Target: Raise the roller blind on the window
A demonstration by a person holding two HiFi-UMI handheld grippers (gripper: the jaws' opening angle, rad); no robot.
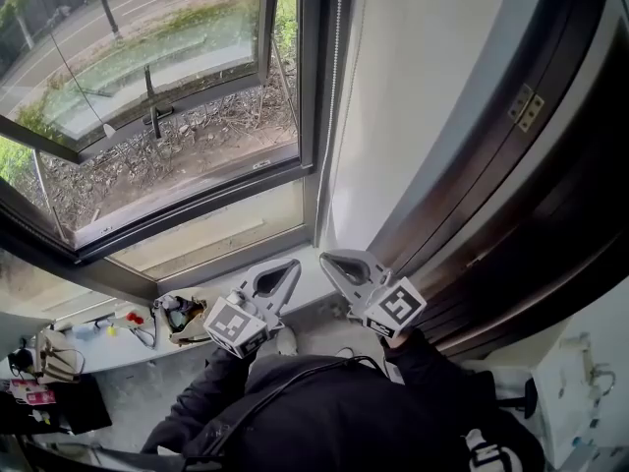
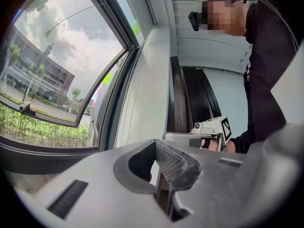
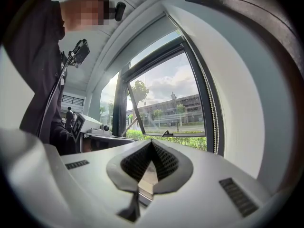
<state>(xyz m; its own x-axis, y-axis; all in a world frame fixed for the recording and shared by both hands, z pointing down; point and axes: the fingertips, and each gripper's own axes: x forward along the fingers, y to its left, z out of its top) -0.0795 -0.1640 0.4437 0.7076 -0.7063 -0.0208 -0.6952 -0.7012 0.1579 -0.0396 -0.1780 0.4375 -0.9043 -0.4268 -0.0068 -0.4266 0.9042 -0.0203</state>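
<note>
A brass hinge (image 1: 528, 107) sits on the dark wooden door frame (image 1: 521, 224) at the right. Small clutter, including red pieces (image 1: 135, 317), lies on the pale ledge (image 1: 108, 352) at lower left, near a beige bag (image 1: 59, 357). Outside, a green hedge (image 2: 42, 129) runs before a long building (image 2: 35, 72).

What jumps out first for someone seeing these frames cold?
The big window's sash, swung open toward the road, fills the upper left of the head view. Below it, at bottom centre, the left gripper and right gripper hover side by side, both shut and empty. A bead chain hangs along the window frame's right edge, untouched.
</note>
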